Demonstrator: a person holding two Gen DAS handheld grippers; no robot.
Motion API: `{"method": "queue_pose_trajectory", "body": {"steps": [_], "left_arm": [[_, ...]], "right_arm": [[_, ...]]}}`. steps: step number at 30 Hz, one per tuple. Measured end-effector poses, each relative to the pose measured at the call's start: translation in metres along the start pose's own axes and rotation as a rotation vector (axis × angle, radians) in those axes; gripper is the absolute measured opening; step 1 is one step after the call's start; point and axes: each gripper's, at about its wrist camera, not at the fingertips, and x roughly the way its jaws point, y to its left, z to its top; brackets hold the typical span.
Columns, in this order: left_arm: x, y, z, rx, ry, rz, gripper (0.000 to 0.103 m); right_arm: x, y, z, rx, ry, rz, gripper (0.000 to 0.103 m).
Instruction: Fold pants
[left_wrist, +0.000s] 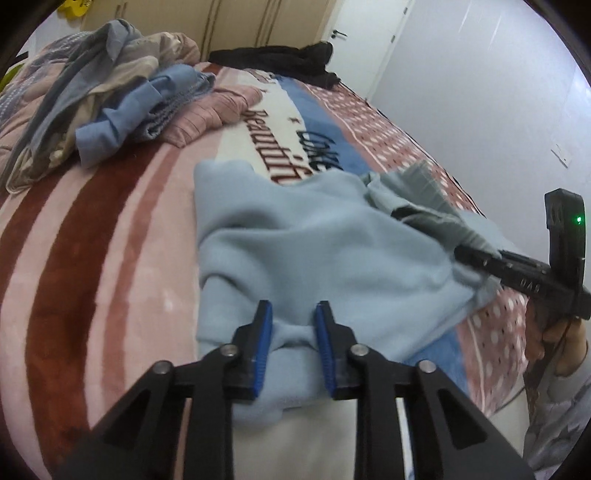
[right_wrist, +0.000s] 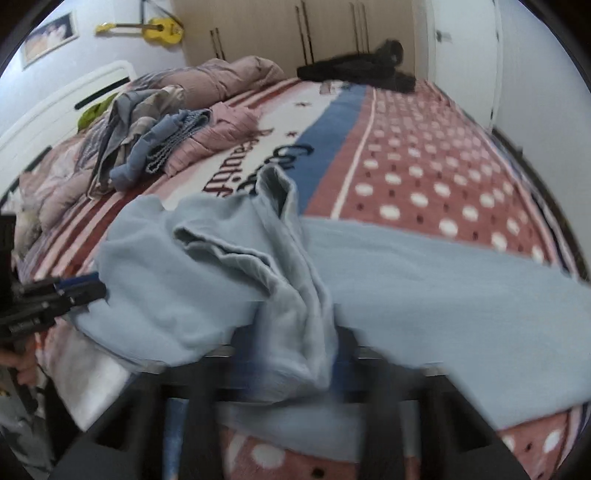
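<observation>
Pants (left_wrist: 325, 251), light blue and soft, lie on the bed (left_wrist: 110, 229) near its front edge, bunched up and not flat. In the left view they fill the middle, from about 9 o'clock across to 3 o'clock.

Our left gripper (left_wrist: 293, 334) is at 6 o'clock in its own view. Its two blue pads (left_wrist: 264, 332) pinch a small ridge of the cloth, so its jaws are clamped on the pants.

Our right gripper (left_wrist: 458, 253) comes in at 3 o'clock in the left view, with its tip pushed into the greyer, turned-out part of the cloth. In its own view the picture is smeared and cloth hangs over the jaws, so we think it grips the pants too, but we cannot tell for sure.

We judge this is an early step: we have hold of one end and want to spread the pants out. Next, we think both hands should pull apart and lay the cloth flat, one leg on top of the other, before any fold.

Words on the blanket at 12 o'clock read "Beautif…" in dark red, with the rest hidden under the pants. A dark word beside it is too cut off to read. A pile of clothes (left_wrist: 110, 107) sits at 10 o'clock.
</observation>
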Motion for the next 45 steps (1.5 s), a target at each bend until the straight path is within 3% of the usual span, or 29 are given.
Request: {"method": "queue_pose_trajectory", "body": {"steps": [7, 11, 12, 15, 17, 19, 21, 24, 28, 32, 35, 37, 40, 42, 45], "left_arm": [[-0.014, 0.002, -0.018, 0.024, 0.04, -0.024, 0.012], [-0.022, -0.002, -0.012, 0.049, 0.027, -0.015, 0.014], [-0.026, -0.002, -0.008, 0.051, 0.013, -0.013, 0.016], [-0.035, -0.004, 0.005, 0.045, -0.031, -0.017, 0.023], [-0.034, -0.008, 0.013, 0.046, -0.047, -0.023, 0.023], [-0.028, -0.012, 0.018, 0.047, -0.048, -0.037, 0.023], [-0.018, -0.017, 0.021, 0.05, -0.034, -0.047, 0.024], [0.004, -0.019, 0.021, 0.041, 0.002, -0.022, 0.023], [0.018, -0.01, 0.018, 0.009, 0.021, -0.005, 0.023], [0.015, -0.005, 0.013, 0.012, 0.018, 0.004, 0.023], [0.011, -0.001, 0.008, 0.016, 0.019, 0.005, 0.023], [0.008, 0.003, 0.008, 0.005, 0.018, -0.006, 0.023], [-0.001, 0.005, 0.01, -0.015, 0.002, -0.031, 0.036], [-0.008, 0.007, 0.011, -0.019, -0.02, -0.031, 0.052], [-0.015, 0.008, 0.014, -0.007, -0.043, 0.017, 0.056]], "right_arm": [[-0.025, -0.023, -0.034, 0.11, 0.029, 0.105, 0.016], [-0.021, -0.019, -0.033, 0.057, 0.027, 0.038, 0.031], [-0.025, -0.016, -0.029, 0.039, 0.002, 0.003, 0.039], [-0.04, -0.011, -0.012, -0.011, -0.092, -0.088, 0.044], [-0.052, -0.009, -0.002, -0.013, -0.149, -0.081, 0.047], [-0.058, -0.002, 0.006, -0.027, -0.164, 0.042, 0.04], [-0.051, 0.009, 0.01, -0.046, -0.121, 0.171, 0.024], [-0.021, 0.027, 0.007, -0.071, -0.008, 0.263, 0.021], [0.012, 0.023, 0.011, -0.05, 0.051, 0.227, 0.02], [0.018, -0.018, 0.031, 0.038, -0.003, 0.094, 0.018], [0.025, -0.044, 0.039, 0.095, 0.001, 0.076, 0.006], [0.026, -0.051, 0.039, 0.101, 0.009, 0.084, 0.003], [0.012, -0.045, 0.038, 0.088, -0.024, 0.076, 0.018], [-0.003, -0.045, 0.035, 0.082, -0.049, 0.061, 0.048], [-0.02, -0.052, 0.021, 0.078, -0.03, 0.024, 0.05]]}}
